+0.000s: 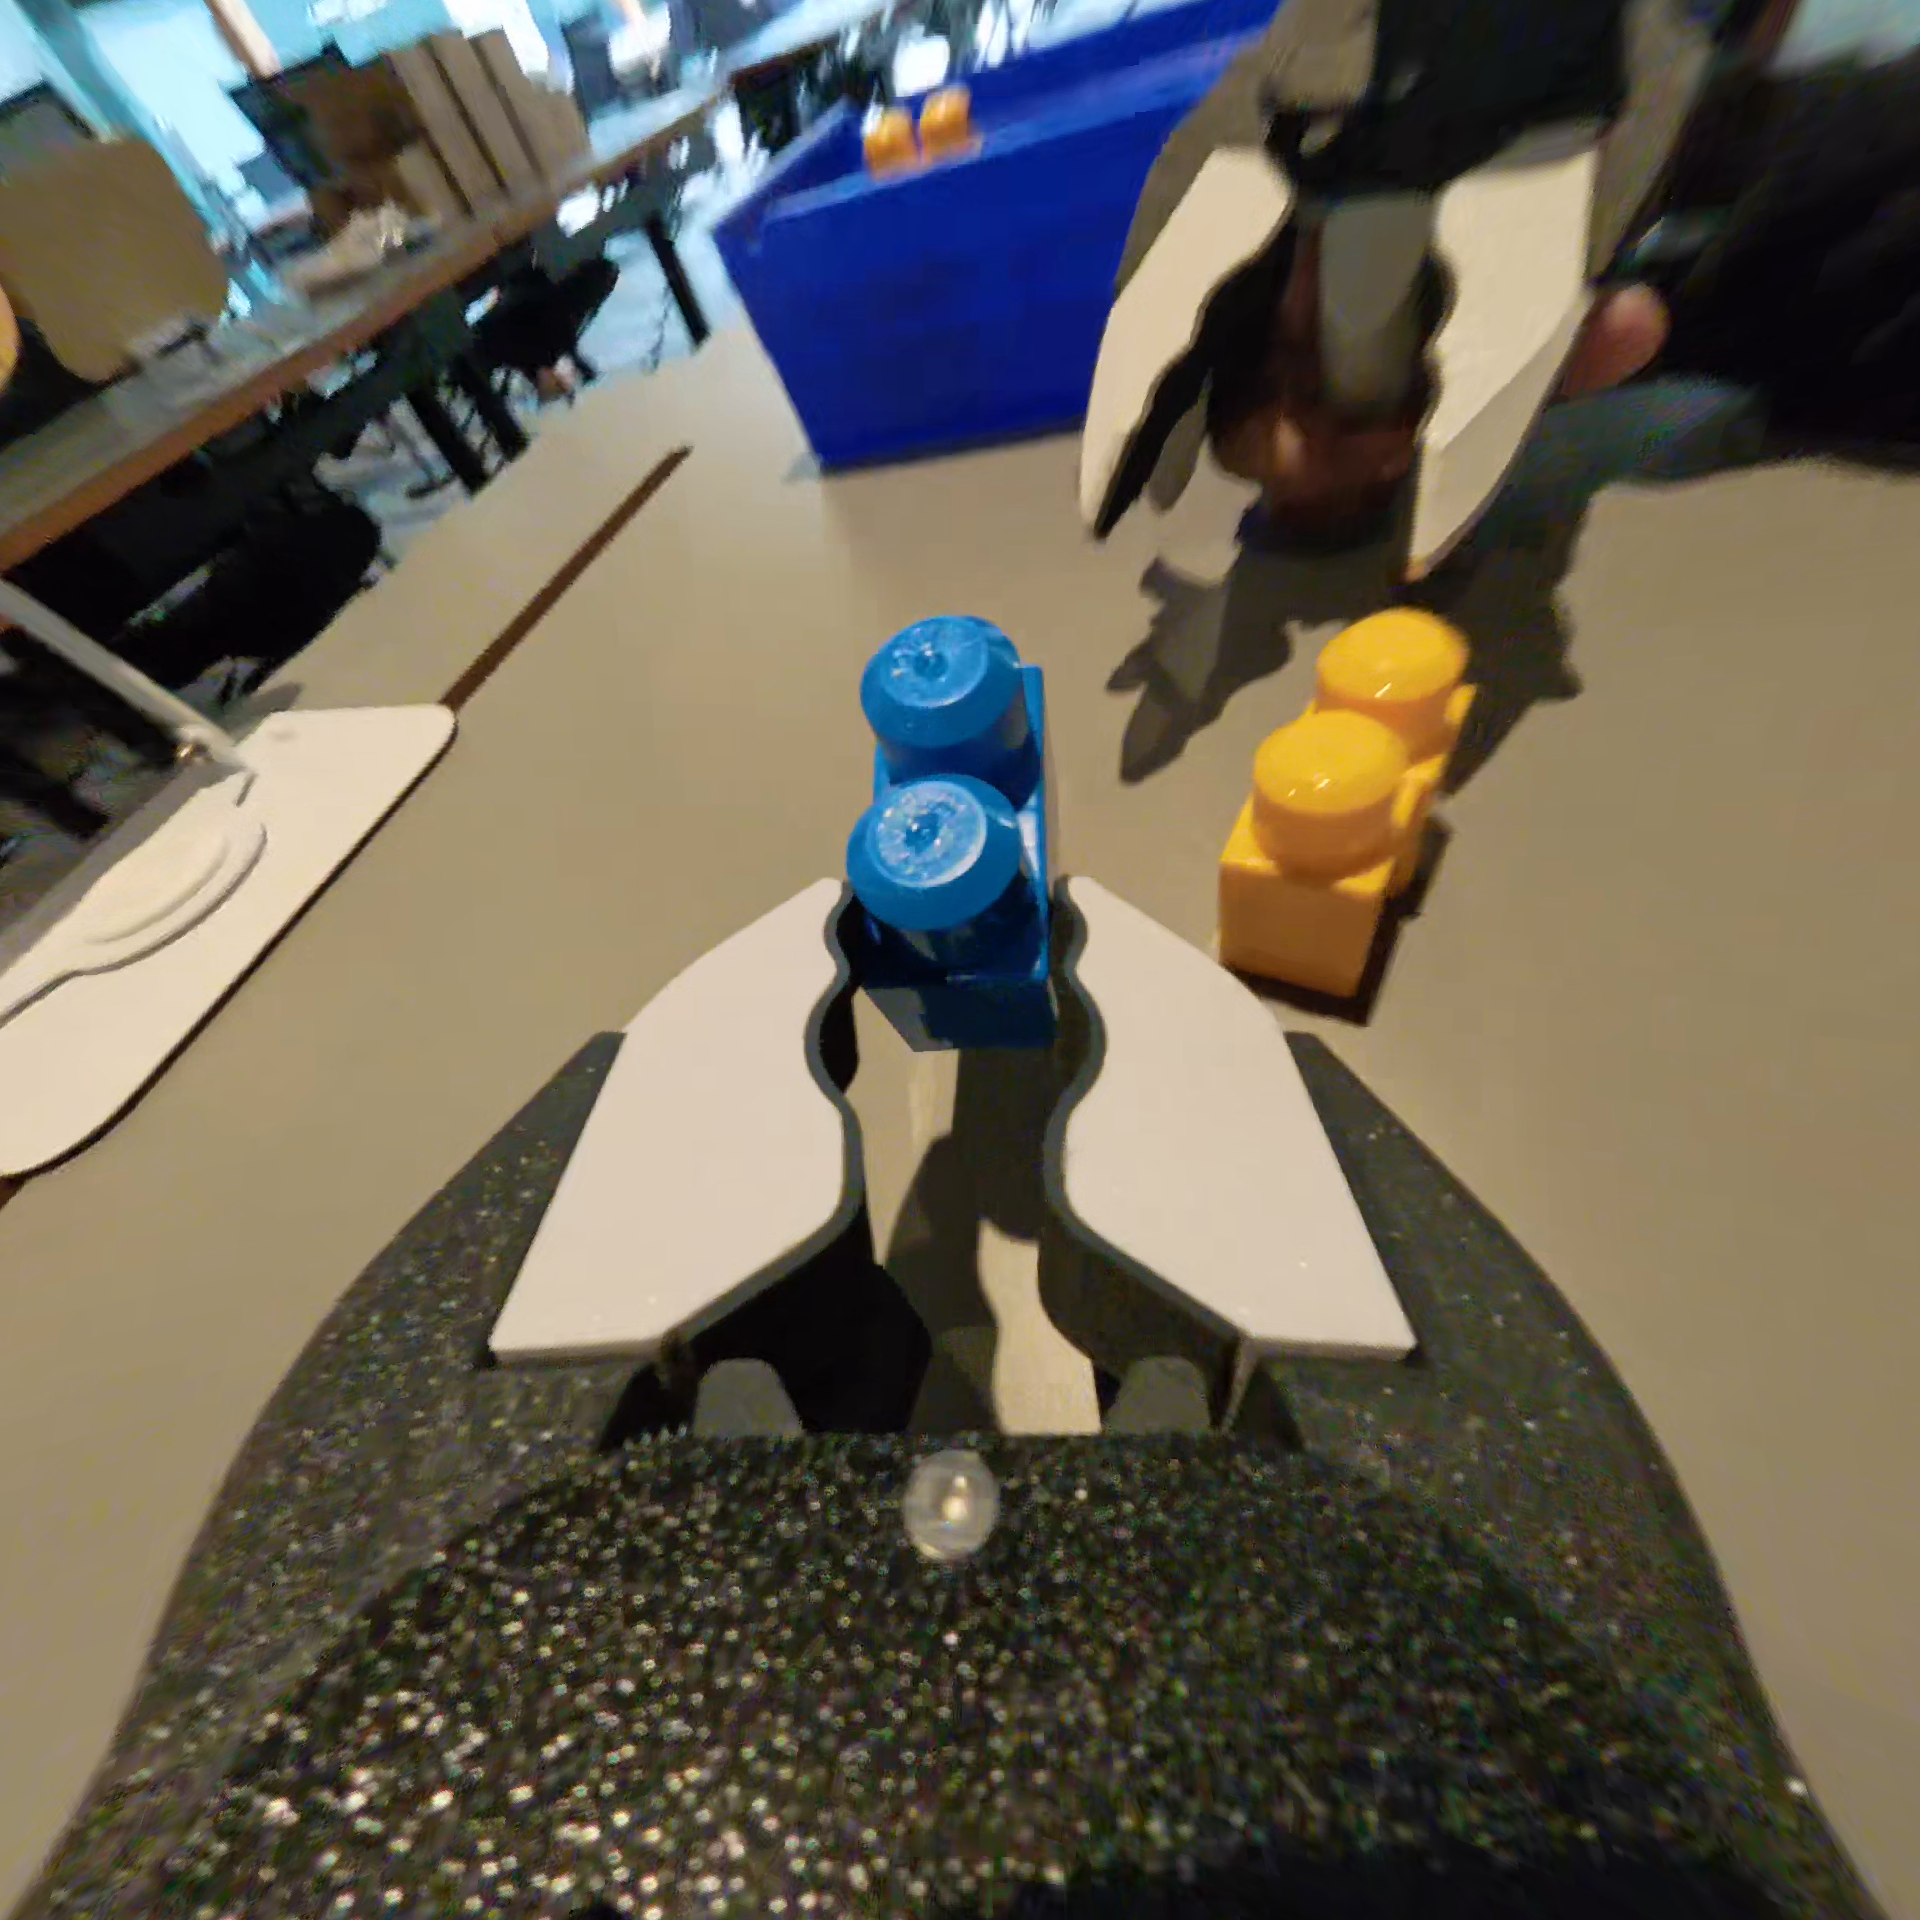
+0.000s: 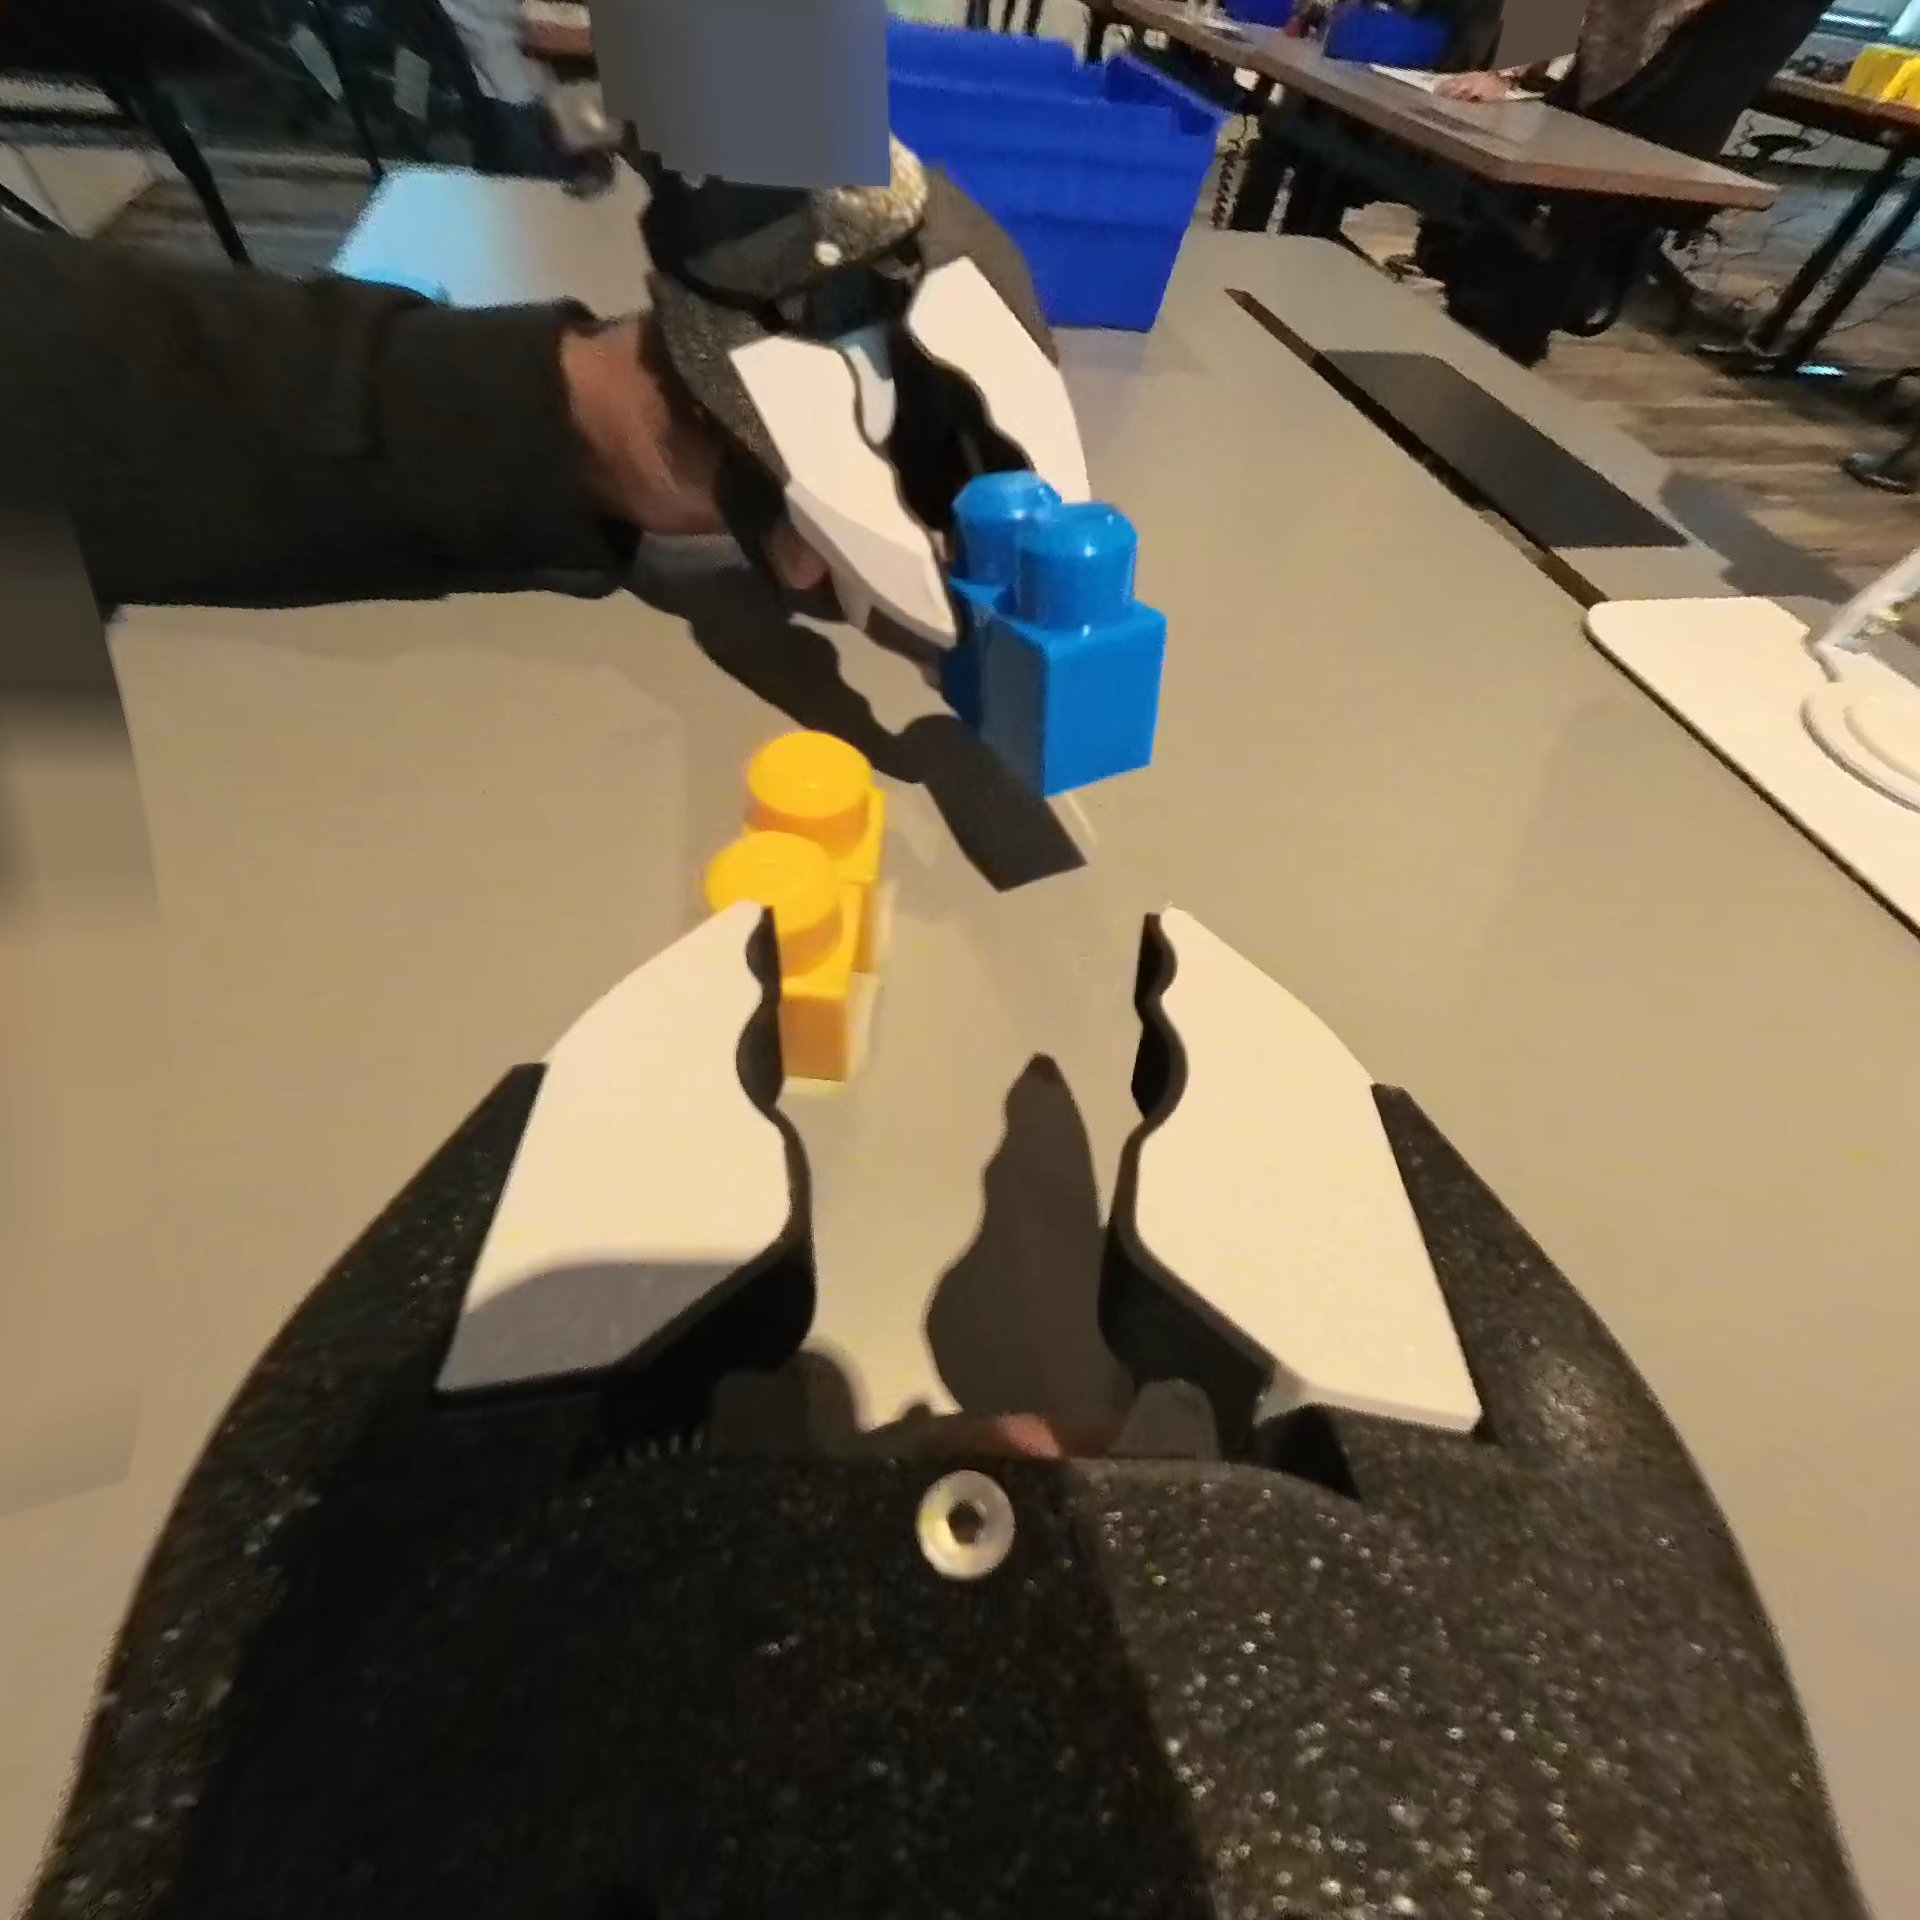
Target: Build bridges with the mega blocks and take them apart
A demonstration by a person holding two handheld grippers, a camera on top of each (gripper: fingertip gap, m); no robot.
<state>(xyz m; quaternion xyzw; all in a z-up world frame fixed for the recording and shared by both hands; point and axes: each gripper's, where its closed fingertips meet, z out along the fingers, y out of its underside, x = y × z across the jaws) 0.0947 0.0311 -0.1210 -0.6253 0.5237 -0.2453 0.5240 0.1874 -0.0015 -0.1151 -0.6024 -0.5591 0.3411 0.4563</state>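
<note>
Gripping blue block in left gripper, lifted beside yellow block on table; right gripper wide open, empty. No bridge standing yet; judged early.

Each camera rides low and close behind its own tool, angled down at the grey tabletop. They face each other, sharing the blue block and, at two o'clock in the left view, the yellow block.

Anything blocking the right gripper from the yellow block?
Nothing visible. The right gripper is open, and the yellow block sits on the table beside its left fingertip. The blue block, held by the left gripper, is farther off.
</note>
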